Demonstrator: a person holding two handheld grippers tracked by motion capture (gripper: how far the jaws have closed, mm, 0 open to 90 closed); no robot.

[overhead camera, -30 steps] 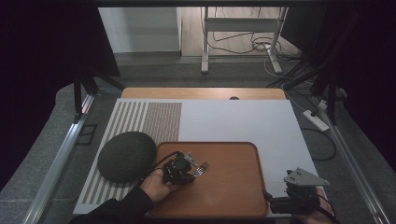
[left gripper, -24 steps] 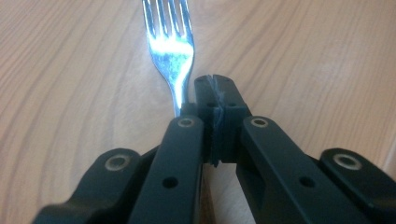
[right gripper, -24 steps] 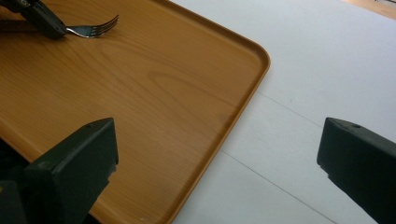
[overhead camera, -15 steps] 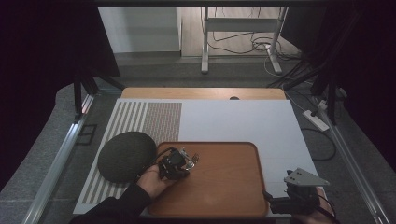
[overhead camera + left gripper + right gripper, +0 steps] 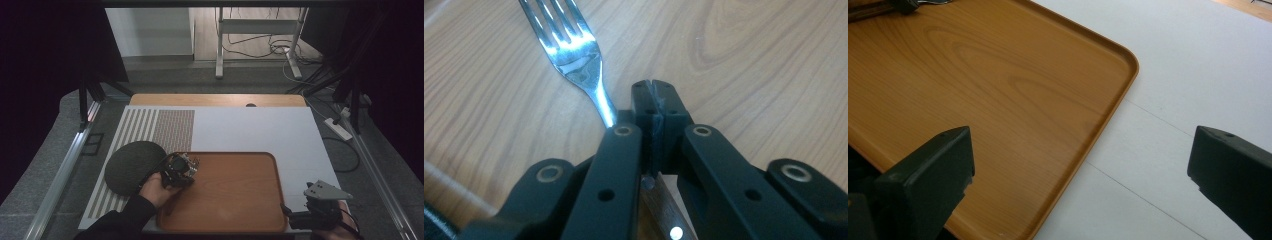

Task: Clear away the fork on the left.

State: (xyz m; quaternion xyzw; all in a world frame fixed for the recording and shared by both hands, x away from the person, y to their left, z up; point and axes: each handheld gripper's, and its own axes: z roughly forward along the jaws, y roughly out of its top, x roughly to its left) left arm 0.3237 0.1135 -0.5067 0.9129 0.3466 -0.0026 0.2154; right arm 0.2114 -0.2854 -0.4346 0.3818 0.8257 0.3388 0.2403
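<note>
A fork (image 5: pixel 574 55) with a metal head and a riveted wooden handle lies low over the wooden tray (image 5: pixel 749 60). My left gripper (image 5: pixel 655 92) is shut on its neck, with the tines pointing away past the jaw tips. From above, the left gripper (image 5: pixel 186 167) and the fork (image 5: pixel 194 163) sit at the tray's (image 5: pixel 235 200) near-left part, held by a hand in a dark sleeve. My right gripper (image 5: pixel 300 216) rests at the tray's near-right corner. Its jaws (image 5: pixel 1080 150) stand wide open over the tray's edge (image 5: pixel 1108 115), with nothing between them.
A dark grey round mat (image 5: pixel 132 167) lies just left of the tray, touching the left hand. Under both is a white sheet (image 5: pixel 250 127) with a striped and dotted patch (image 5: pixel 160 127) at its far left. A table frame and cables stand on the floor beyond.
My left gripper has carried the fork leftward across the tray, toward the round mat. The right gripper has stayed where it was.
</note>
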